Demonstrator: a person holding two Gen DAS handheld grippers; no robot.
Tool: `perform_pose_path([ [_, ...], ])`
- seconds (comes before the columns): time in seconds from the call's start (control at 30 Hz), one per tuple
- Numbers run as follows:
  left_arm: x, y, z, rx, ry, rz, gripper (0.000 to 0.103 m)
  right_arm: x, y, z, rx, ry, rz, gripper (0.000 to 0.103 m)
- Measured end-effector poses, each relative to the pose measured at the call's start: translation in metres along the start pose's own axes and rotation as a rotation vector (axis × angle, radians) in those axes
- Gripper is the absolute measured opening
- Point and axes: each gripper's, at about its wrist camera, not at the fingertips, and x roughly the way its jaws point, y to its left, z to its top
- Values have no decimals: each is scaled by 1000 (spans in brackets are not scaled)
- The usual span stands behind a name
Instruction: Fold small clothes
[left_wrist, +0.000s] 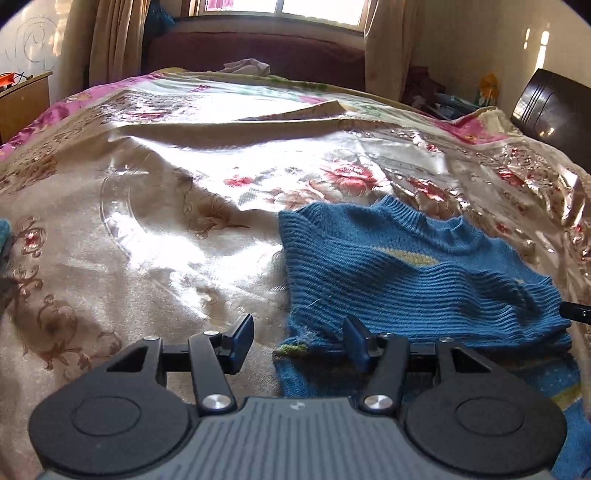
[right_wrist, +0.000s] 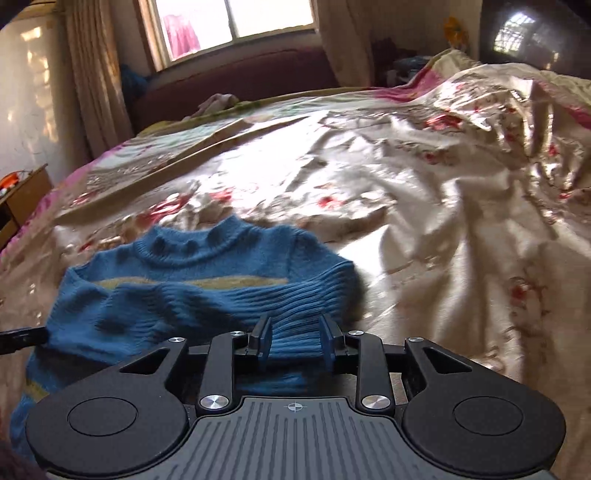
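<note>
1. Bed covers (left_wrist: 155, 206), shiny and flowered, are spread over the whole bed, and many wrinkles are seen in them.
2. Blue sweater (left_wrist: 424, 280) is laid flat on the covers, with its neck pointed at the window (left_wrist: 280, 7). Its sleeves look folded in already, so the body fold is judged to be next.
3. Left gripper (left_wrist: 299, 341) is held half open at the sweater's near left edge. One finger is over the wool and one is over the covers. Nothing is pinched.
4. Right gripper (right_wrist: 295, 341) is held narrow, with a ridge of wool between its fingers. The pads seem loose on it, so no firm hold is seen.
5. For a neat fold, both near corners should be pinched at the same height and lifted together.
6. Only wool should be pinched, because the covers could be caught too.
7. Small pale cloth (left_wrist: 245, 66) is left far off by the headboard, out of the way.
</note>
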Motion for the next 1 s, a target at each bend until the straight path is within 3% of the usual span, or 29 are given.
perform_pose_path([
  [0.2, 17, -8, -2, 40, 40, 38, 62, 19, -16, 8, 80, 37, -30, 29],
  [0.27, 17, -1, -2, -3, 45, 26, 63, 26, -14, 2, 41, 71, -53, 30],
  [0.37, 4, 2, -2, -10, 42, 30, 62, 17, -10, -1, 9, 51, -66, 30],
  [0.53, -41, 10, -19, 23, 49, -11, 62, -31, -6, -12, 22, 47, 22, 30],
  [0.7, -96, 15, -59, 54, 117, -74, 61, -98, -8, -57, 62, 143, 134, 34],
  [0.87, -132, 14, -100, 72, 204, -123, 61, -145, -11, -108, 76, 276, 144, 36],
  [1.0, -142, 13, -120, 83, 229, -121, 61, -165, -17, -133, 115, 319, 150, 36],
])
